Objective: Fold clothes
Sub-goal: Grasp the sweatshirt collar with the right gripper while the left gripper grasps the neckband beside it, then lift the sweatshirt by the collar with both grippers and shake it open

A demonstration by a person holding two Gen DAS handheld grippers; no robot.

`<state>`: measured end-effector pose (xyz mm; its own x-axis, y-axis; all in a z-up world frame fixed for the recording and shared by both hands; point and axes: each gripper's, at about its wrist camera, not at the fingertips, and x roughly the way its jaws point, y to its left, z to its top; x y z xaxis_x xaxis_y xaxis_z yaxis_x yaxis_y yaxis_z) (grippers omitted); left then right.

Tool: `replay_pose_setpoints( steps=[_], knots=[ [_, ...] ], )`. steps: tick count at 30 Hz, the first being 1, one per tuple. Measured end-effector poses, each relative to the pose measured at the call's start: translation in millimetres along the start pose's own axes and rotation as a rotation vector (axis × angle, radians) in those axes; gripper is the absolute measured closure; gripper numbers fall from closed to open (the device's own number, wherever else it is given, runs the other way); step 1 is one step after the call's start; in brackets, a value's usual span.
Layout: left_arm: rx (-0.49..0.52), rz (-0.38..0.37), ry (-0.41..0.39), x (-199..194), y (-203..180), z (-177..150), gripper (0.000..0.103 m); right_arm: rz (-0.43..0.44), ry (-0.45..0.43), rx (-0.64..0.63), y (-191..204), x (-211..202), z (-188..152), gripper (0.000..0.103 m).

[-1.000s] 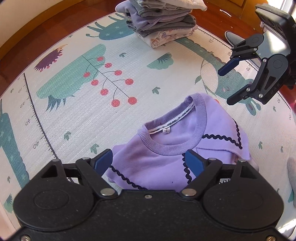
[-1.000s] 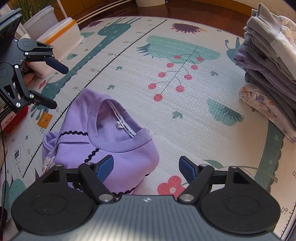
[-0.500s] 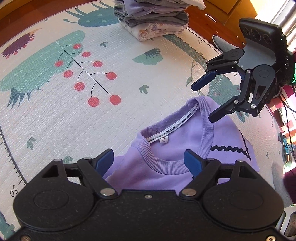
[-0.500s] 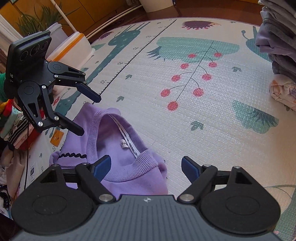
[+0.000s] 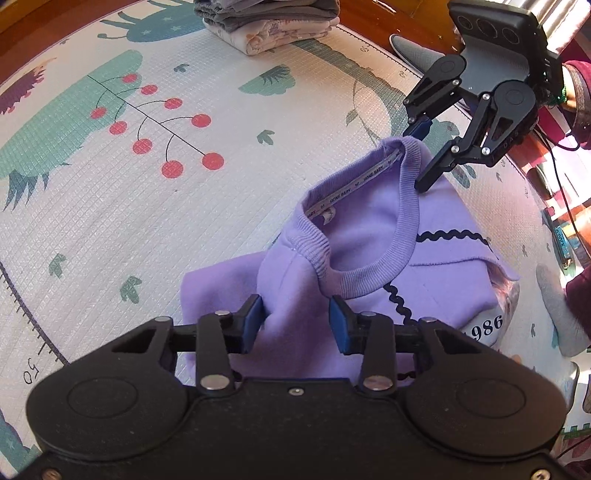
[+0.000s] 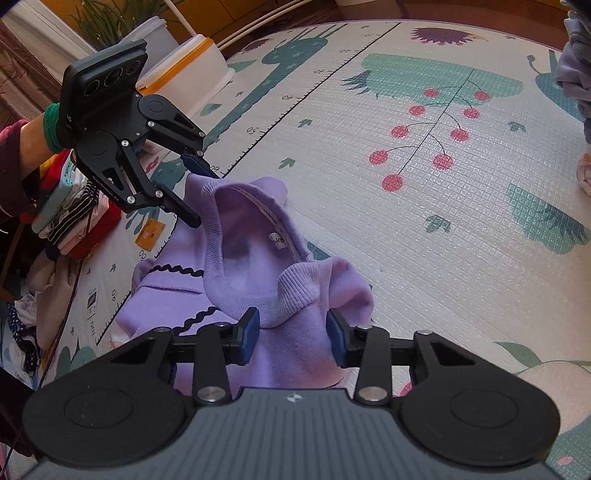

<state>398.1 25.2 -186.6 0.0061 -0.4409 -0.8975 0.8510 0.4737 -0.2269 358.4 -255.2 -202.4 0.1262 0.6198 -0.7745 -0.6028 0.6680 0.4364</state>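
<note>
The purple sweatshirt point(image 5: 436, 266) lies bunched on the play mat point(image 5: 110, 221). Its neckline runs from the left gripper point(image 5: 297, 319) to the right gripper point(image 6: 291, 332). Each gripper's fingers straddle a shoulder fold, part-closed; whether they pinch yet, I cannot tell.

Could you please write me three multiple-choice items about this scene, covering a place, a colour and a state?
1. Where does the folded stack sit? A on the far part of the mat; B on a chair; C in a box.
2. What colour is the wavy trim on the purple sweatshirt? A white; B red; C black.
3. How is the sweatshirt held? A by neither tool; B by one tool; C by both tools.
Answers: A, it rests on the mat beyond the sweatshirt. C, the zigzag is black on purple. C, the left tool and the right tool each pinch fabric beside the raised collar.
</note>
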Motion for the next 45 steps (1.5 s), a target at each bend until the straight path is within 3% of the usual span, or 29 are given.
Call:
replay_pose_setpoints(
  steps=[2, 4, 11, 18, 23, 28, 31, 34, 36, 38, 45],
  knots=[
    [0.027, 0.052, -0.008, -6, -6, -5, 0.077, -0.018, 0.001, -0.041, 8, -2, -2, 0.081],
    [0.053, 0.098, -0.021, -11, -13, -8, 0.088, -0.05, -0.006, -0.079, 16, -6, -3, 0.084],
    [0.112, 0.293, -0.142, -50, -32, 8, 0.092, -0.185, -0.106, -0.122, 25, -37, 18, 0.086],
    [0.125, 0.498, -0.288, -96, -42, 43, 0.093, -0.323, -0.289, -0.108, 25, -85, 67, 0.086],
    [0.145, 0.714, -0.4, -135, -50, 75, 0.093, -0.435, -0.431, -0.123, 33, -115, 110, 0.087],
    [0.158, 0.922, -0.517, -164, -59, 99, 0.094, -0.504, -0.649, -0.116, 43, -150, 144, 0.089],
    [0.125, 1.061, -0.641, -186, -66, 108, 0.094, -0.582, -0.755, -0.157, 54, -162, 159, 0.089],
    [0.169, 1.16, -0.717, -195, -84, 111, 0.094, -0.654, -0.833, -0.233, 68, -169, 164, 0.089],
    [0.237, 1.194, -0.701, -190, -93, 105, 0.094, -0.675, -0.84, -0.301, 74, -166, 160, 0.089],
    [0.263, 1.153, -0.673, -180, -98, 89, 0.094, -0.689, -0.796, -0.367, 73, -152, 150, 0.089],
    [0.331, 0.97, -0.434, -88, -111, 10, 0.094, -0.628, -0.425, -0.572, 59, -64, 52, 0.09]
  ],
)
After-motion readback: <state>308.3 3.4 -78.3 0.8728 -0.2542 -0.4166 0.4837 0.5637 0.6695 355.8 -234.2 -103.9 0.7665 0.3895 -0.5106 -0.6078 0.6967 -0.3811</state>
